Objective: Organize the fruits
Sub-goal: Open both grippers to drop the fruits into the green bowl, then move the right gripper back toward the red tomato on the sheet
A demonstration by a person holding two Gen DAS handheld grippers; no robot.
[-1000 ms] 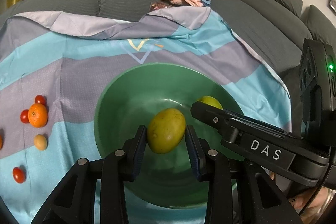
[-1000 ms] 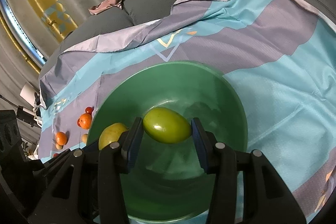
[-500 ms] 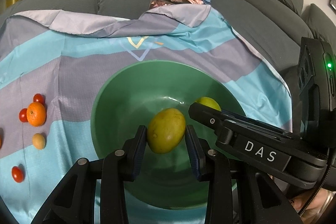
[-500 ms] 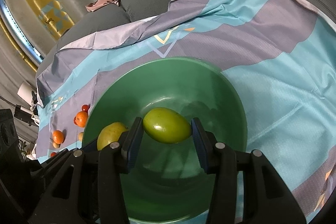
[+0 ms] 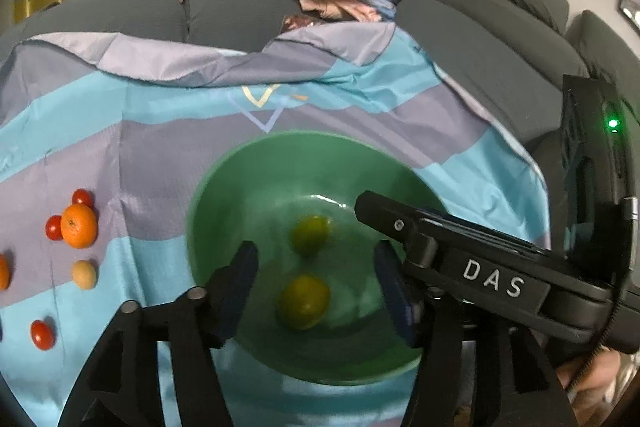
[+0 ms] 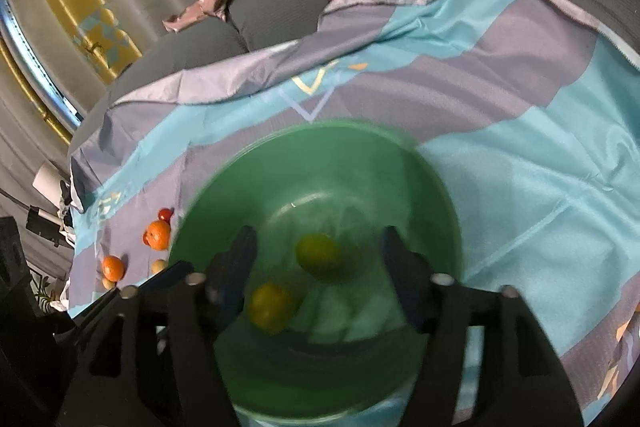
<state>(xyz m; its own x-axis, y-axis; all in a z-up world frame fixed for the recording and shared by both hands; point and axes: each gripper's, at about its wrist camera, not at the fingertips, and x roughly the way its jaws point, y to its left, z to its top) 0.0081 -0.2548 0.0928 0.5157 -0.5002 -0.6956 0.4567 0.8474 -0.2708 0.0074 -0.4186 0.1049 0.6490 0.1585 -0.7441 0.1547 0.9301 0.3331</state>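
Now blurred, yellow-green – two fruits, bowl.

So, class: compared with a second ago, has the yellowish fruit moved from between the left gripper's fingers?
Yes. The yellowish fruit has dropped from the opening left gripper into the green bowl.

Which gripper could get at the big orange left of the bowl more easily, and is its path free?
Probably the left gripper: the orange lies on open cloth on its side, nothing over it. Its jaws are opening, with nothing gripped. It must first clear the green bowl; cherry tomatoes crowd the orange.
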